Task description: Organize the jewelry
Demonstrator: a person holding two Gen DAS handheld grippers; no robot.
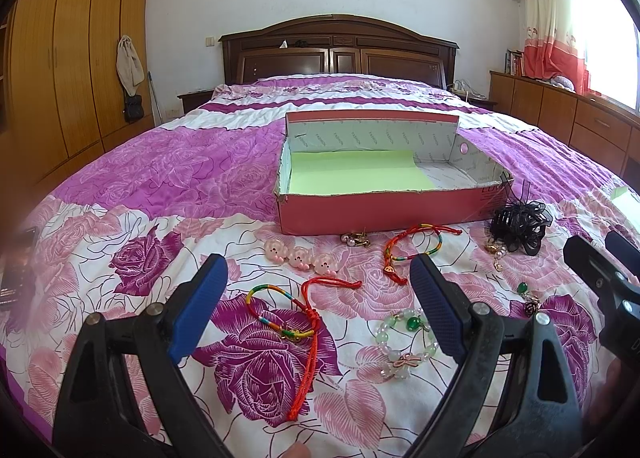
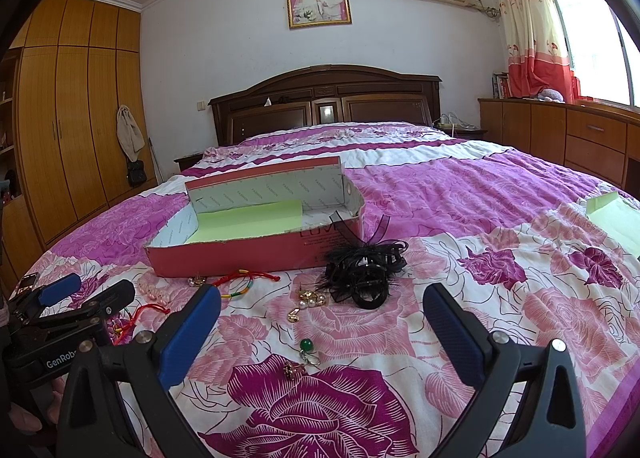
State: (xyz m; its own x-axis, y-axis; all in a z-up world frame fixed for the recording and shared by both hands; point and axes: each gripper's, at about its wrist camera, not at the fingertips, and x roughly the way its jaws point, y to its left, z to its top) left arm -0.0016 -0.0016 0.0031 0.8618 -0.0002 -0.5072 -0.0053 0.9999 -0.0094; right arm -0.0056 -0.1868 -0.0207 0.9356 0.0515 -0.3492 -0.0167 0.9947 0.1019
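Observation:
An open pink box [image 1: 384,209] [image 2: 248,254] with green paper inside lies on the bed. In front of it jewelry is scattered: three pink hair clips [image 1: 298,256], a red cord bracelet [image 1: 304,314], a second colourful cord bracelet [image 1: 404,246], a green-and-white bead bracelet [image 1: 404,346], pearl earrings [image 2: 310,302], a green-bead earring [image 2: 307,348] and a black hair claw [image 2: 366,272] [image 1: 520,223]. My left gripper [image 1: 318,290] is open above the red cord bracelet. My right gripper [image 2: 320,316] is open, with the earrings between its fingers' lines. Neither holds anything.
Everything rests on a floral purple-and-pink bedspread [image 2: 460,193]. A green sheet of paper [image 2: 616,213] lies at the right edge. A wooden wardrobe [image 2: 72,129] stands on the left, low cabinets [image 2: 580,137] on the right, the headboard [image 1: 340,53] at the back.

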